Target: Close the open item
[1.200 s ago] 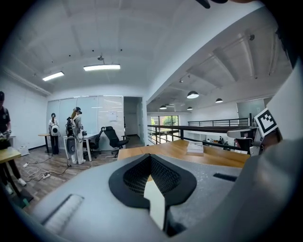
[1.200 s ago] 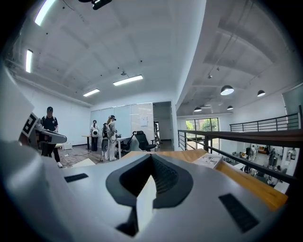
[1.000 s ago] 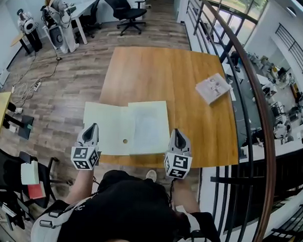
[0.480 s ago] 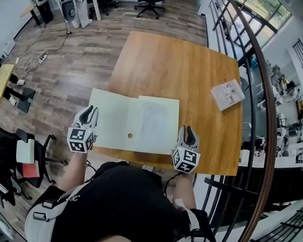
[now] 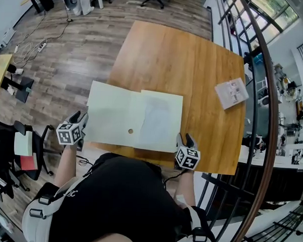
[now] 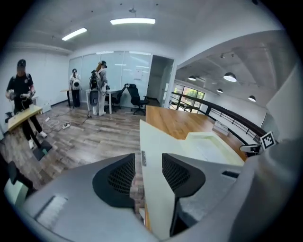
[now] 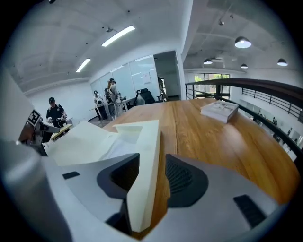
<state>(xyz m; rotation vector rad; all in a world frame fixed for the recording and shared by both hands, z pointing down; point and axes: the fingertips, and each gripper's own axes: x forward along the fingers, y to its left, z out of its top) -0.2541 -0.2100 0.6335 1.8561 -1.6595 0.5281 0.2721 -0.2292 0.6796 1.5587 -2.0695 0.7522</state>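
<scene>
A large, flat, cream-coloured cardboard box (image 5: 114, 109) lies opened out on the near part of the wooden table (image 5: 168, 54). Its left leaf hangs out past the table's left edge, over the plank floor (image 5: 69, 55). A small brown round spot (image 5: 130, 131) shows near the box's middle fold, by the near edge.

The left gripper (image 5: 80, 119) is at that overhanging left side. Its jaws have just been opening and stand wide apart, with the leaf's thin edge running between them. The edge sits close by one mesh pad (image 6: 182, 172), and nothing is clamped.

The right gripper (image 5: 184, 139) is at the box's near right corner. Its jaws have also just been opening and are spread wide, astride the box's right side wall without squeezing it.

A small white booklet (image 5: 231, 92) lies well apart, by the table's right edge.
</scene>
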